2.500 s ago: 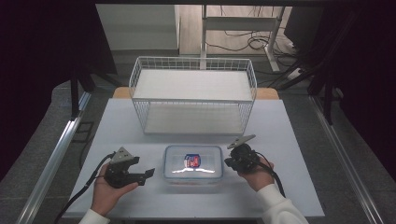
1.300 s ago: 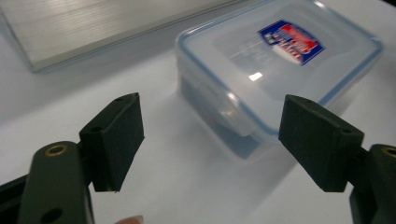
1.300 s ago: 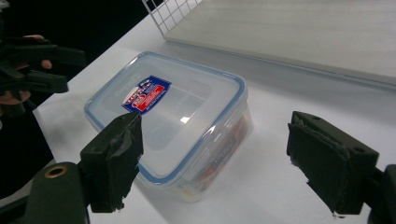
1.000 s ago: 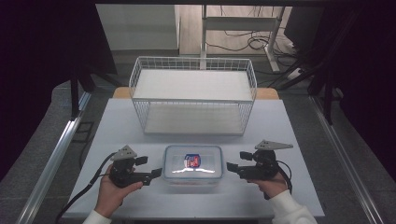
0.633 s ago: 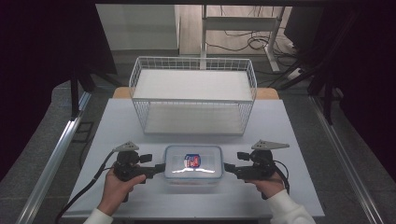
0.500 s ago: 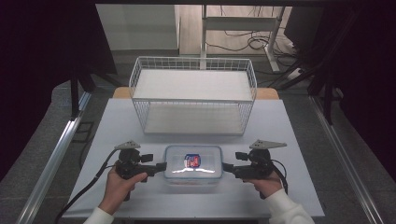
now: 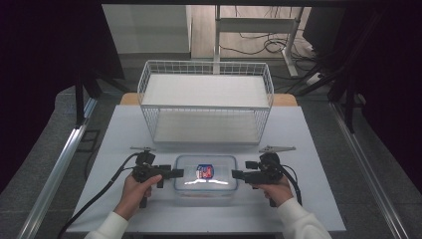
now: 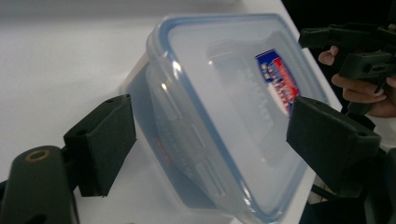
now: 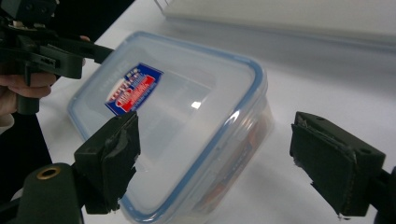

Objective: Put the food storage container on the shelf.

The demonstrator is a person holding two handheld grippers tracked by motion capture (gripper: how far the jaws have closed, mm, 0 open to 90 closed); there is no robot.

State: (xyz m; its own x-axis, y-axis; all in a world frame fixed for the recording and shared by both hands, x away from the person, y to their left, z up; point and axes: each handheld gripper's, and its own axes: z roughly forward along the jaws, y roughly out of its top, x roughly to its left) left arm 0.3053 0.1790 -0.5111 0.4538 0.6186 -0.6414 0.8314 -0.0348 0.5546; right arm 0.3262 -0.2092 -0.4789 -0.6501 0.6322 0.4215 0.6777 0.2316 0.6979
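On the white desk point(image 7: 318, 149), near of a white wire basket point(image 7: 206, 102), lies a clear blue-rimmed plastic box point(image 7: 205, 178). The left tool point(image 7: 175, 173), jaws just spreading, and right tool point(image 7: 235, 175), spread, flank its ends without pinching.

Box between your two grippers, basket behind it.
The lidded container point(image 7: 205, 178) sits on the table point(image 7: 318, 129) near your edge, your left gripper point(image 7: 175, 173) just at its left side and your right gripper point(image 7: 235, 175) at its right; the wire basket point(image 7: 206, 102) stands farther back.
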